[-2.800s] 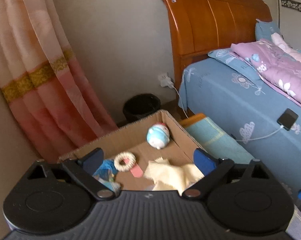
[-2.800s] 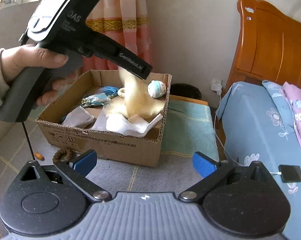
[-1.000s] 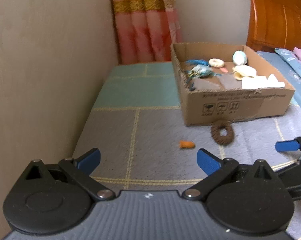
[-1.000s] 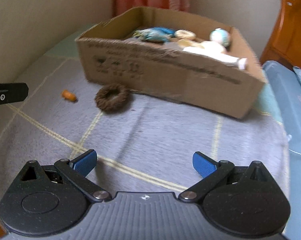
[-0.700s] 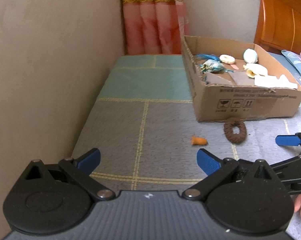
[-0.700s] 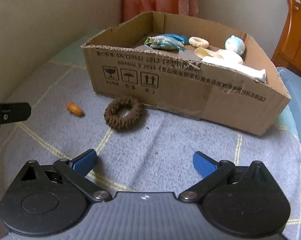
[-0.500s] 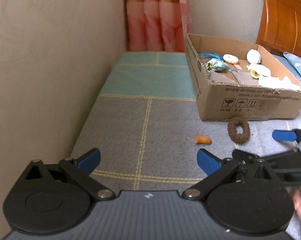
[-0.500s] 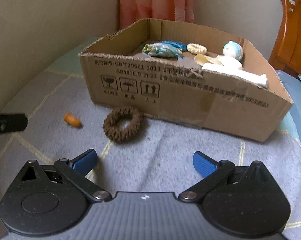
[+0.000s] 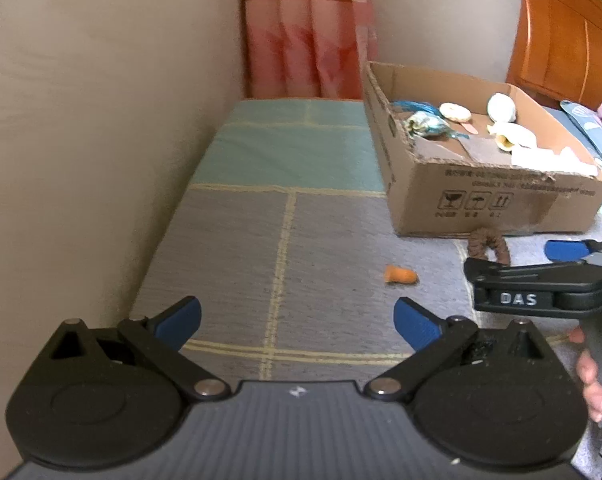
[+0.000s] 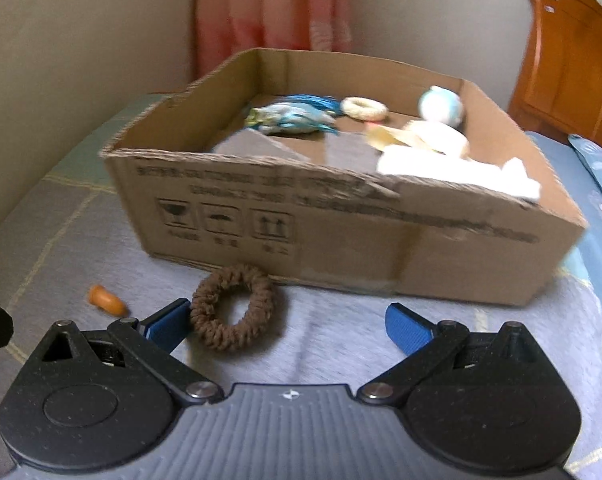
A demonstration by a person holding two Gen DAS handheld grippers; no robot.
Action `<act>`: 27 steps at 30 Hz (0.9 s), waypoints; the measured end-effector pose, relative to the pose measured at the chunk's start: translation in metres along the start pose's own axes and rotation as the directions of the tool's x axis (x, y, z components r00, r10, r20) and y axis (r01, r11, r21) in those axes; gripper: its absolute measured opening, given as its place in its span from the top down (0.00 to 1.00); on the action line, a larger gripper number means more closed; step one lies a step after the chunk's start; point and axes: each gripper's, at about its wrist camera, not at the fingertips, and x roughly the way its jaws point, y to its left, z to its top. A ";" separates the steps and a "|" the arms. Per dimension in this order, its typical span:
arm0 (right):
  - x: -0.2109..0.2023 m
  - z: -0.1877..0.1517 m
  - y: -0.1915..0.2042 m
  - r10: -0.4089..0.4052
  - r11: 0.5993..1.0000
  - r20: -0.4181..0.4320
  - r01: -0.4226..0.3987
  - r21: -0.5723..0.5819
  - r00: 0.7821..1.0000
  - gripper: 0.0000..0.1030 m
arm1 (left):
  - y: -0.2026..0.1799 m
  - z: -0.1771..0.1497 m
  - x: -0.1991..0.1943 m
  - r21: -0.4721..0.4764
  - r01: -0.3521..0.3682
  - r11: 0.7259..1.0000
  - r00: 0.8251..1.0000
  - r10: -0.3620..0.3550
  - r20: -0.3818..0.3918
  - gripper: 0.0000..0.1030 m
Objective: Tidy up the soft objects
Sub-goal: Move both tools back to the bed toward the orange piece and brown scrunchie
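Nearest to us, the right gripper (image 10: 285, 322) hangs low over the grey mat (image 10: 341, 344) with its blue fingers (image 10: 407, 326) spread wide and nothing between them. The brown scrunchie (image 10: 233, 307) lies flat on the mat just ahead, off-centre toward the left finger, whose pad sits just beside the ring's near-left edge; whether they touch we cannot tell. That offset is what the coming move turns on: in our judgement the right gripper should slide a little to its left so that the ring, or one side of its loop, falls between the two pads before they close. The ring is nearly round, so it has no long axis to line up with.

Our left gripper (image 9: 297, 320) is also spread and empty, and it is held farther back, aimed at bare mat. From its view the scrunchie (image 9: 488, 245) lies well off to the right, partly hidden behind the right gripper's body, so the right hand is clearly the nearer one.

A small orange piece (image 10: 105, 299) lies on the mat to the left of the scrunchie, apart from it; what it is we cannot say.

Beyond, the cardboard box (image 10: 341, 236) stands with its front wall just behind the scrunchie. Inside it lie a white cloth (image 10: 453, 172), a blue-green toy (image 10: 293, 117), a pale ring (image 10: 364, 107) and a round pale-blue toy (image 10: 441, 107). Only the scrunchie and perhaps the orange piece seem left outside.
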 end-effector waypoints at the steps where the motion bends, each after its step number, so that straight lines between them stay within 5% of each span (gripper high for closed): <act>1: -0.002 -0.002 -0.005 -0.007 1.000 -0.001 0.007 0.011 1.000 0.00 | -0.002 0.000 0.001 0.006 0.006 1.000 1.000 -0.006 -0.004 0.01; 6: -0.008 -0.013 -0.026 -0.033 0.998 -0.019 0.034 0.044 0.999 0.00 | -0.014 0.000 0.011 0.029 0.039 0.999 0.999 -0.039 -0.017 0.01; 19: -0.024 -0.028 -0.043 0.069 0.995 -0.047 -0.072 -0.068 0.996 0.00 | -0.043 -0.001 0.040 0.074 0.055 0.996 0.998 -0.052 -0.041 0.02; 22: -0.028 -0.032 -0.043 0.071 0.995 -0.034 -0.073 -0.069 0.997 0.00 | -0.049 0.000 0.043 0.082 0.061 0.995 0.998 -0.061 -0.003 0.08; 27: -0.031 -0.035 -0.041 0.079 0.994 -0.024 -0.080 -0.072 0.997 0.00 | -0.058 0.003 0.044 0.076 0.093 0.993 0.995 -0.096 0.039 0.35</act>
